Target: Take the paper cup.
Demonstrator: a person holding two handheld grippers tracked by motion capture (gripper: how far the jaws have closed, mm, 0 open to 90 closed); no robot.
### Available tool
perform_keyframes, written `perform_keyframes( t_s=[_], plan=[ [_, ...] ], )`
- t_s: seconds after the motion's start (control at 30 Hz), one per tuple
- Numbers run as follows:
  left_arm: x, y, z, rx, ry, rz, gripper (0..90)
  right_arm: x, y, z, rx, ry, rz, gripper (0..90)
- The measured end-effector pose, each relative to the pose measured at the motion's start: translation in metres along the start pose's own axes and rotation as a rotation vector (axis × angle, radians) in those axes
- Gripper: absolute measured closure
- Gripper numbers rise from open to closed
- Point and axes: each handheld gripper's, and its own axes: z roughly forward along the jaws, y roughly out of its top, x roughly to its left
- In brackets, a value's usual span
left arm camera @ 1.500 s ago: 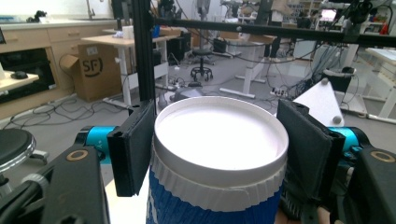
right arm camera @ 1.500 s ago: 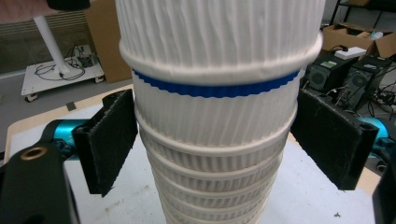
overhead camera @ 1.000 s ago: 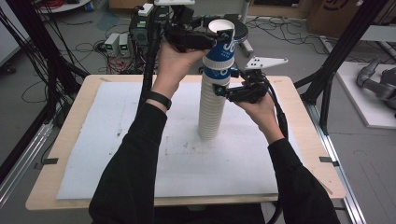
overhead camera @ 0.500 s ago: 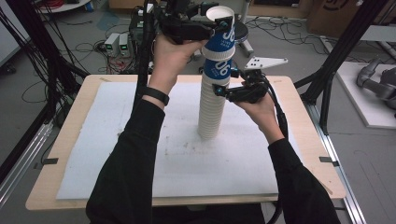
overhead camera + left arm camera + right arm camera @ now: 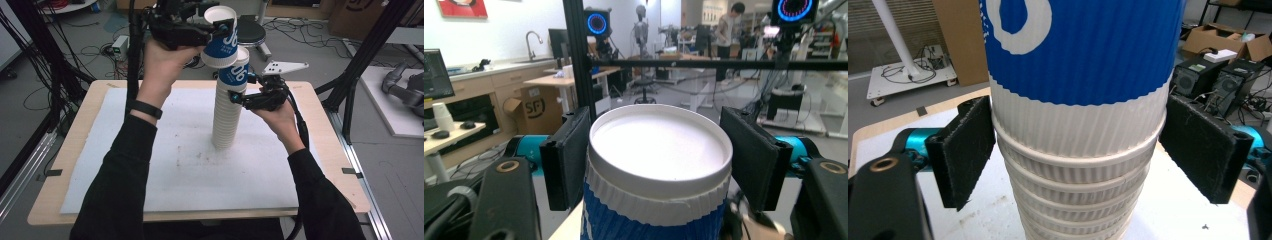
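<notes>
your left hand-held gripper [image 5: 220,31] pinches the top cup [image 5: 220,41] just under its rim, tilted and lifted clear of the cup stack [image 5: 227,112]. your right hand-held gripper [image 5: 239,95] clamps the stack near its top, and the stack stands upright on the white mat [image 5: 165,165] mid-bench [image 5: 320,130]. a black frame post [image 5: 367,55] rises at the bench's right, and cables [image 5: 100,50] litter the floor behind.

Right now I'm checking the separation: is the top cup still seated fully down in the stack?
No: in the high view the top cup, clamped by the left gripper, sits lifted and tilted above the cup stack.
</notes>
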Motion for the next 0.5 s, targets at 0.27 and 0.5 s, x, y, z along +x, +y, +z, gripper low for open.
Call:
perform_keyframes(
  t_s=[0.27, 0.5],
  plan=[
    [-0.008, -0.010, -0.034, 0.010, 0.006, -0.005, 30.8, 0.001, 0.000, 0.000, 0.000, -0.006, -0.003, 15.3],
    [-0.022, -0.030, -0.052, 0.038, -0.013, 0.002, 30.8, 0.002, 0.000, -0.001, 0.008, -0.017, -0.005, 15.1]
  ],
)
